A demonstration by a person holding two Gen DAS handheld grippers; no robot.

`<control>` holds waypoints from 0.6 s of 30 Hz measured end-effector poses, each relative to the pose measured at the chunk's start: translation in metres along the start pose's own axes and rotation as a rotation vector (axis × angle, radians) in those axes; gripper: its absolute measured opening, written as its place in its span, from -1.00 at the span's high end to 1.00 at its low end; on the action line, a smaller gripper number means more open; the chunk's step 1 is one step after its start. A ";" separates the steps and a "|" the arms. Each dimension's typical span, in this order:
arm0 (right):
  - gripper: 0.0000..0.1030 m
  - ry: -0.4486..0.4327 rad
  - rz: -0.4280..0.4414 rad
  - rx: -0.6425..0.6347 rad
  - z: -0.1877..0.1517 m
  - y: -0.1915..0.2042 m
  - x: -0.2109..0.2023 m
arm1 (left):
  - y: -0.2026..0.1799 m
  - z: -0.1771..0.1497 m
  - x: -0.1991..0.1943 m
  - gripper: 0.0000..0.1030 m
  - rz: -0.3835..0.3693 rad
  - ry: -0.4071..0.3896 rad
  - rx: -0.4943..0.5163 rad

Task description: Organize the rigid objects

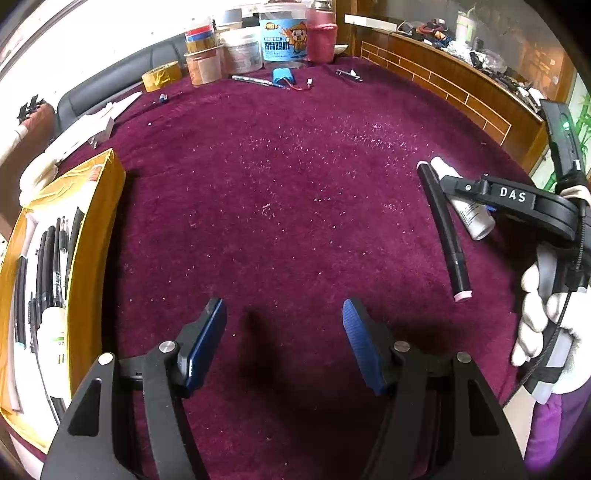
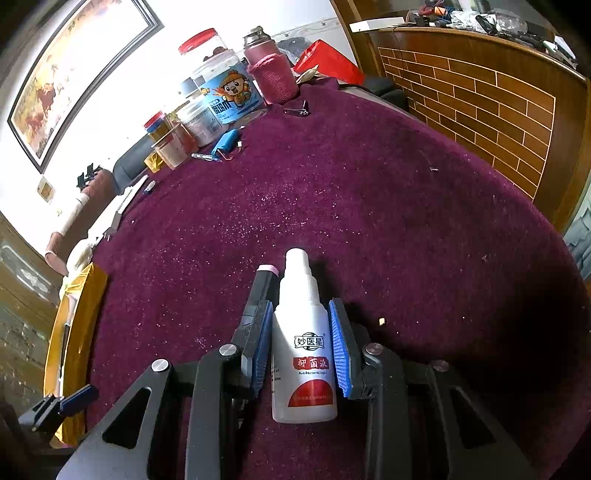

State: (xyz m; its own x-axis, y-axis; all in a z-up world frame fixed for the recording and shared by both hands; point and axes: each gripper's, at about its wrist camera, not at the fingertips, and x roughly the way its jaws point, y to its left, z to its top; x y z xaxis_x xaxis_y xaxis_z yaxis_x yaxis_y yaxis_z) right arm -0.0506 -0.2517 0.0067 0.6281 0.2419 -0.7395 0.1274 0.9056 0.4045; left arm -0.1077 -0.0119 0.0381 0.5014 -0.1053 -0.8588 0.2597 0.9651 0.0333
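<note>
The right claw [image 2: 301, 347] grips a small white bottle [image 2: 304, 354] with a red label, its blue pads pressed to the bottle's two sides; the bottle lies on the dark red cloth of the table [image 2: 406, 221], cap pointing toward the far edge. Just beside it on the left lies a black marker [image 1: 445, 236] with a pale pink end, touching or nearly touching the outside of the claw's left finger. A white-gloved hand [image 1: 546, 325] holds this tool near the table's right edge.

The left claw [image 1: 284, 339] stands wide apart with nothing between its blue pads, over bare cloth near the near edge.

At the left edge sits a yellow tray [image 1: 96, 229] holding black pens, cables and a white bottle. Along the far edge stand a blue-labelled jar [image 1: 282, 37], a pink flask [image 1: 321, 33], smaller jars, a tape roll [image 1: 161, 75] and a blue battery pack [image 1: 284, 76].
</note>
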 end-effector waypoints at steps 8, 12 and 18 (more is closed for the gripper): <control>0.46 -0.001 0.004 0.003 0.000 -0.001 0.000 | -0.002 -0.001 0.003 -0.25 0.016 -0.002 0.015; 0.46 -0.001 0.002 0.002 0.000 -0.001 0.000 | -0.001 -0.001 0.004 -0.25 0.016 -0.001 0.013; 0.46 -0.001 0.004 0.003 0.000 -0.001 0.000 | 0.000 -0.002 0.005 -0.25 -0.001 0.005 -0.006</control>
State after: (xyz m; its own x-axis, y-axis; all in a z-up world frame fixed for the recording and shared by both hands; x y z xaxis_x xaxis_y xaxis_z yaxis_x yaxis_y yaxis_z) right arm -0.0509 -0.2524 0.0060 0.6293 0.2451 -0.7375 0.1276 0.9035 0.4091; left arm -0.1063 -0.0119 0.0327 0.4972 -0.1055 -0.8612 0.2554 0.9664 0.0291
